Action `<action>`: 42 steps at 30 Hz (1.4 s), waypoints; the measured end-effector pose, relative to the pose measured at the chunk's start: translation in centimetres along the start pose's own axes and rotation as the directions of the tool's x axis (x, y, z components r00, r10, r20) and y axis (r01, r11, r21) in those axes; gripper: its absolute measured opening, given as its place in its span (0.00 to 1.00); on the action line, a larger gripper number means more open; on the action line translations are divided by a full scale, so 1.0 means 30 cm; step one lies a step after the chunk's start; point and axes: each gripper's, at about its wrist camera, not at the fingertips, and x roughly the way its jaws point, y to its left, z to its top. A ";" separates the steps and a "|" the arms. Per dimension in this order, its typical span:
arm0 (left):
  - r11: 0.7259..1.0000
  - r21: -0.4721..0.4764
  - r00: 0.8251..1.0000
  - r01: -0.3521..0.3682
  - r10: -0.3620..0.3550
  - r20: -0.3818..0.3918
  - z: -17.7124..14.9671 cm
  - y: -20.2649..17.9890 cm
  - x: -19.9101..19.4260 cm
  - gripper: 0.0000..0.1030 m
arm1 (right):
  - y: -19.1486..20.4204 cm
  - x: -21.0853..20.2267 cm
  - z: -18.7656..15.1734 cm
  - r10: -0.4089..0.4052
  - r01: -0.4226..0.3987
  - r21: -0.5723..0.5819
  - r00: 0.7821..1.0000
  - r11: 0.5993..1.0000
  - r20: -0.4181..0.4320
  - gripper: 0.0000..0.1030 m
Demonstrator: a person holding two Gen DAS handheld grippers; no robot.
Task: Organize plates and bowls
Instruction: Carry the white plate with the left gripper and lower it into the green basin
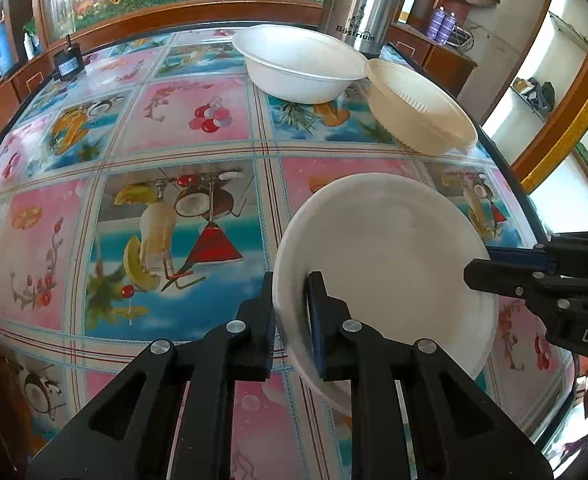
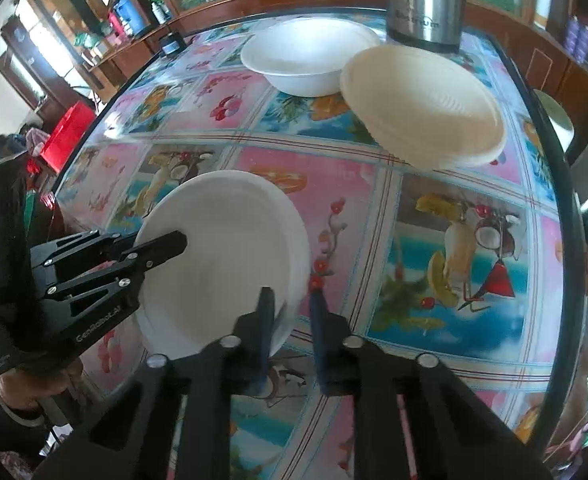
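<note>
Step in hand: left gripper (image 1: pixel 290 320) and right gripper (image 2: pixel 292 320) are both clamping the white plate's (image 1: pixel 386 264) rim, at 9 and 3 o'clock, holding it tilted at the table's (image 1: pixel 198 128) near edge. The next move is likely carrying it toward the bowls. Count: one plate; one white bowl (image 1: pixel 298 66) at 12 o'clock; one cream ribbed bowl (image 1: pixel 420 108), tilted, beside it at 1 o'clock.

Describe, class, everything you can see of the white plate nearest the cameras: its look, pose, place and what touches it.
The white plate is round, plain and matte, like foam or paper, with a shallow raised rim. It is tilted above the fruit-print tablecloth, near the table's edge. The left gripper is shut on its near rim; the right gripper pinches the opposite rim. Nothing lies on it.
</note>
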 end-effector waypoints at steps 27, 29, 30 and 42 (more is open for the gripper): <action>0.997 -0.069 0.993 -0.038 0.045 0.109 -0.041 0.187 -0.282 0.14 | 0.266 -0.121 0.057 -0.012 0.024 -0.163 0.997 0.986 0.077 0.14; 0.996 -0.079 0.991 -0.051 0.060 0.123 -0.046 0.217 -0.318 0.14 | 0.309 -0.131 0.070 -0.004 0.020 -0.186 0.996 0.982 0.088 0.14; 0.995 -0.086 0.989 -0.059 0.070 0.131 -0.052 0.240 -0.342 0.14 | 0.334 -0.135 0.077 0.002 0.016 -0.198 0.996 0.980 0.091 0.14; 0.971 -0.188 0.966 -0.145 0.180 0.187 -0.145 0.480 -0.537 0.15 | 0.620 -0.132 0.133 0.078 -0.037 -0.336 0.991 0.941 0.108 0.15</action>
